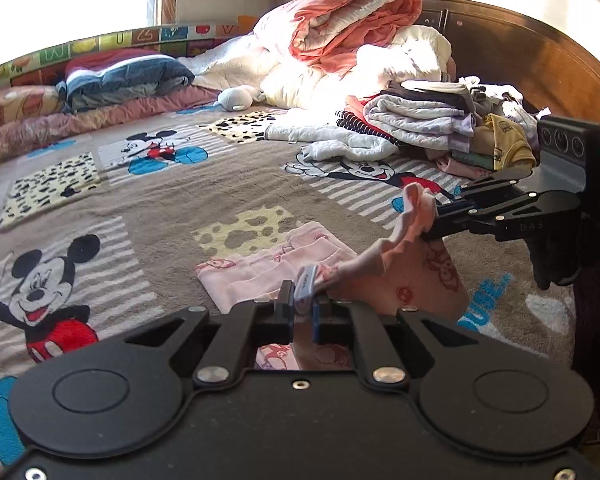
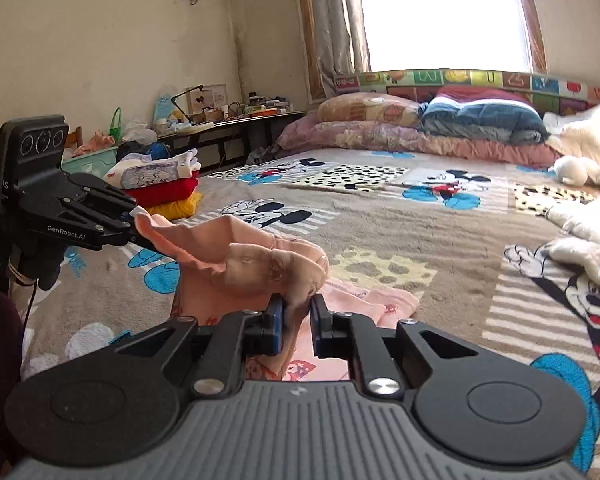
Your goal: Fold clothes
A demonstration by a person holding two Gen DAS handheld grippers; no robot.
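Sunlit from a far window, the bed (image 1: 160, 200) is covered by a cartoon-mouse blanket, with stacked folded clothes (image 1: 428, 120) at its far right. A small pink garment (image 1: 412, 276) is held up between both grippers above the near part of the bed. The left gripper (image 1: 303, 300) is clamped on one edge, and the right gripper (image 2: 298, 312) is clamped on the other. More pink cloth (image 1: 268, 268) is spread flat beneath.
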